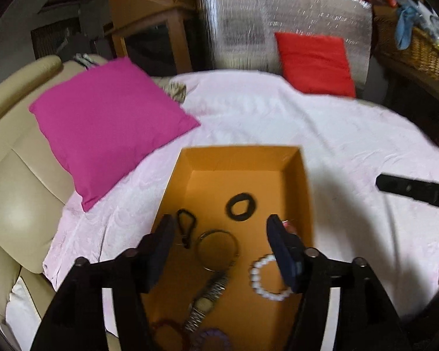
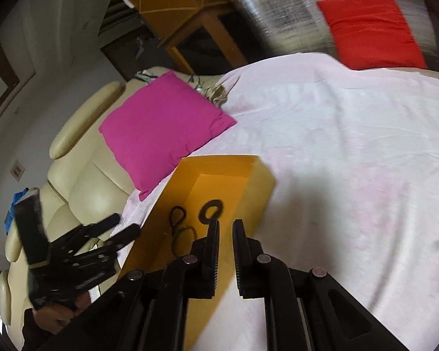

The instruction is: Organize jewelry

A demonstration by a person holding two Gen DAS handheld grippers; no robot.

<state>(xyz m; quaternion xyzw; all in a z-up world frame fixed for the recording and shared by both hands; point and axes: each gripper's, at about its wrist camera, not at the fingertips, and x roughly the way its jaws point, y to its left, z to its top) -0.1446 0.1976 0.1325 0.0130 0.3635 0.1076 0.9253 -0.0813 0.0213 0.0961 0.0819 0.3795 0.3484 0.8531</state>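
An open orange box (image 1: 303,181) lies on the white-covered bed and also shows in the right wrist view (image 2: 263,181). In it lie a black hair tie (image 1: 240,206), a thin black loop (image 1: 185,223), a metal bangle (image 1: 218,248), a white bead bracelet (image 1: 267,278), a metal watch (image 1: 207,298), dark red beads (image 1: 164,326) and a purple scrunchie (image 1: 213,337). My left gripper (image 1: 219,225) hangs open and empty above the box. My right gripper (image 2: 226,226) sits over the box's right edge, jaws a narrow gap apart and empty; one of its fingers (image 1: 409,190) shows in the left wrist view.
A magenta cushion (image 1: 108,122) lies left of the box, partly on a cream leather armchair (image 1: 11,190). A red cushion (image 1: 314,63) leans on a silver foil panel (image 1: 248,29) at the bed's far side. A wicker basket (image 1: 415,46) stands at right.
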